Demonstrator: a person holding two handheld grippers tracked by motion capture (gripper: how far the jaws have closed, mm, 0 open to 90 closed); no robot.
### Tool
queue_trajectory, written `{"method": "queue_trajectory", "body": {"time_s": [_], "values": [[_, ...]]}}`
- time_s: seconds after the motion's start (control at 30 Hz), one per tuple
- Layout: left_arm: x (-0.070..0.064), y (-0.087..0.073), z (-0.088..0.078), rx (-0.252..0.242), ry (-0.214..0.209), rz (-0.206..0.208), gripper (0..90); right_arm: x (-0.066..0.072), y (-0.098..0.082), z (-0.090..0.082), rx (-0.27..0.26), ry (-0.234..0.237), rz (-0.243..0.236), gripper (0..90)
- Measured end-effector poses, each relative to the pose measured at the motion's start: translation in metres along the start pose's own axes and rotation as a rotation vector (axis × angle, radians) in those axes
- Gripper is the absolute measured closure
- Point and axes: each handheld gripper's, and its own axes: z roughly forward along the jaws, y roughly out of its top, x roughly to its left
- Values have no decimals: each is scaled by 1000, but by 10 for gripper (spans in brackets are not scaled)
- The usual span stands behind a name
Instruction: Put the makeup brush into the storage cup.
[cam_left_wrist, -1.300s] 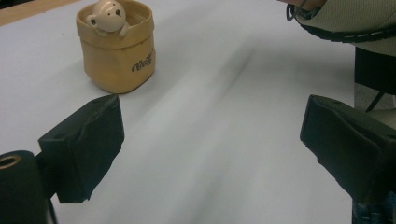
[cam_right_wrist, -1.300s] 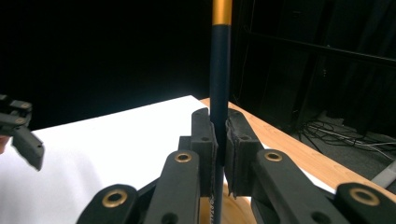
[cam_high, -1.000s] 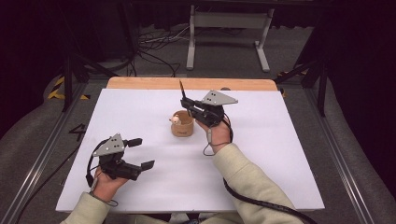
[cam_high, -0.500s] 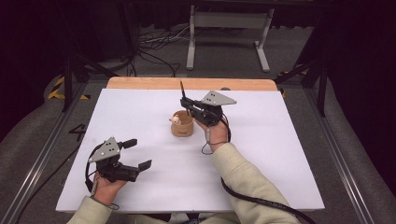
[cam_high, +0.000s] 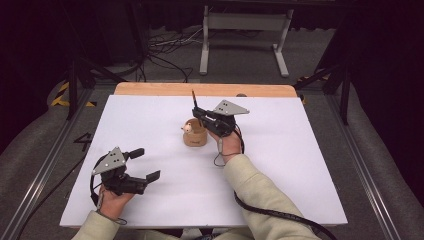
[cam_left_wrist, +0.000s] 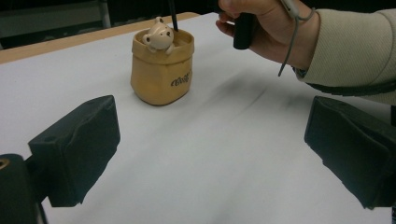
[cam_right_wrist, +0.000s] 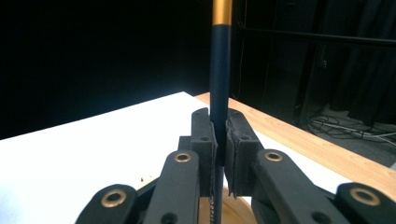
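Black-padded left gripper (cam_high: 142, 165) sits jaws wide apart, nothing in them, nearest me. At its 1 o'clock, right gripper (cam_high: 196, 113) pinches an upright dark blue pencil (cam_right_wrist: 219, 88) right above the tan bear-decorated ceramic cup (cam_left_wrist: 162, 65).

bench (cam_high: 150, 130): white top, wooden far edge | metal stand (cam_high: 242, 37): on floor beyond bench | cables (cam_high: 165, 47): tangled on floor, left of stand

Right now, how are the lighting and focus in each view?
High view: white table evenly lit, surroundings dark. Left gripper view: cup sharp, near pads soft, faint shadow beside the cup. Right gripper view: pencil and right gripper clear against a black background.
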Motion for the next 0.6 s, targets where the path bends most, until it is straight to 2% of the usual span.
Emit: {"method": "queue_trajectory", "body": {"time_s": [0.47,0.53,0.57,0.6], "values": [[0,-1,0,-12,6,7,40,0,-12,4,31,-7,28,832],[0,-1,0,-12,7,7,39,0,-12,4,33,-7,29,775],[0,-1,0,-12,7,7,38,0,-12,4,33,-7,29,775],[0,-1,0,-12,2,7,38,0,-12,3,32,-9,31,725]]}}
